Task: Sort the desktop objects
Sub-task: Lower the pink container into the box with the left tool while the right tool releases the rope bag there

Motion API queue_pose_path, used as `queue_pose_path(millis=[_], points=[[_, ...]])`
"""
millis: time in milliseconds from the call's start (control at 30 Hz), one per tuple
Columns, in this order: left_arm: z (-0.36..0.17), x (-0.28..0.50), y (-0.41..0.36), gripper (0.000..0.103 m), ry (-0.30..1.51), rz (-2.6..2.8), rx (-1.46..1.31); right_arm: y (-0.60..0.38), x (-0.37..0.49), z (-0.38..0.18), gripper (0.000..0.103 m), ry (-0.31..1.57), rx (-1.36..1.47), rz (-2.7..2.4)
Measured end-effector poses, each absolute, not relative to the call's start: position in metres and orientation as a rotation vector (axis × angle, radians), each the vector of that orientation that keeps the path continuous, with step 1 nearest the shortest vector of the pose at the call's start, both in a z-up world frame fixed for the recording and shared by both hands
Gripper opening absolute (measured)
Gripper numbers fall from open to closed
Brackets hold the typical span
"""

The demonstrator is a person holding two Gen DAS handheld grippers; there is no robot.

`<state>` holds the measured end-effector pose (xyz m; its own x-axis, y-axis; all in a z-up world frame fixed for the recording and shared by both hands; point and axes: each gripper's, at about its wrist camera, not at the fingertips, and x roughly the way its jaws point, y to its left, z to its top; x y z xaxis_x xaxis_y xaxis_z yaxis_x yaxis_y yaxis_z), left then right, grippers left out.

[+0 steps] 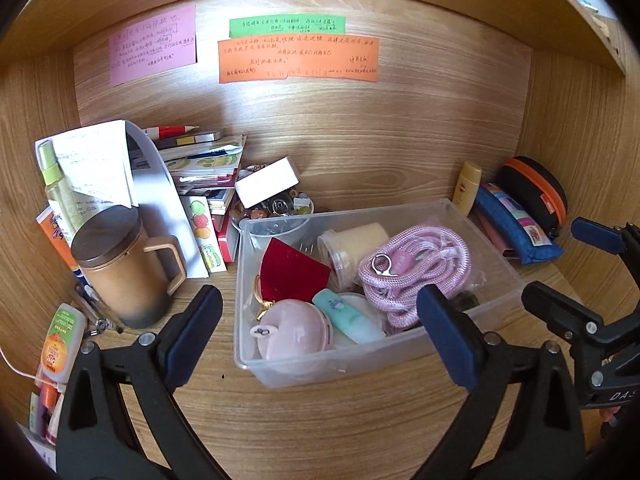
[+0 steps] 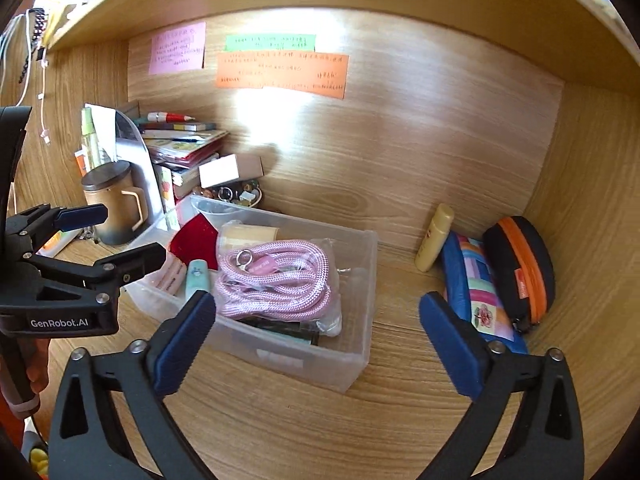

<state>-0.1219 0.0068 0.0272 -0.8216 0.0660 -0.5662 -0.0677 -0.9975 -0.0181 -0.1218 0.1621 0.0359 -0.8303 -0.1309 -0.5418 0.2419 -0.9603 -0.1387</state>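
A clear plastic bin [image 1: 496, 248] [image 2: 360, 344] sits mid-desk. It holds a pink rope lanyard [image 1: 416, 264] [image 2: 276, 280], a red cloth [image 1: 292, 272], a cream jar [image 1: 356, 248], a pink round case [image 1: 296, 332] and a mint tube [image 1: 344, 312]. My left gripper [image 1: 320, 340] is open and empty, straddling the bin's near left corner. My right gripper [image 2: 316, 340] is open and empty over the bin's right end; it also shows at the right of the left wrist view [image 1: 568, 264].
A brown lidded mug [image 1: 124, 276], a stack of books and papers [image 1: 192, 168], a white box [image 1: 268, 182] and bottles stand left. A yellow bottle [image 2: 434, 238], a blue patchwork pouch [image 2: 476, 284] and a black-orange case [image 2: 520, 268] lie right. Coloured notes are stuck on the back wall.
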Motion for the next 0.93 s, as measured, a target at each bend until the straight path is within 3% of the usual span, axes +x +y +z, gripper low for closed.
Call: queue_pose_path(millis=[933], points=[[0.024, -0.077, 0.004, 0.099, -0.024, 2.936, -0.852, 0.170, -0.084, 0.039, 0.103, 0.231, 0.799, -2.898]])
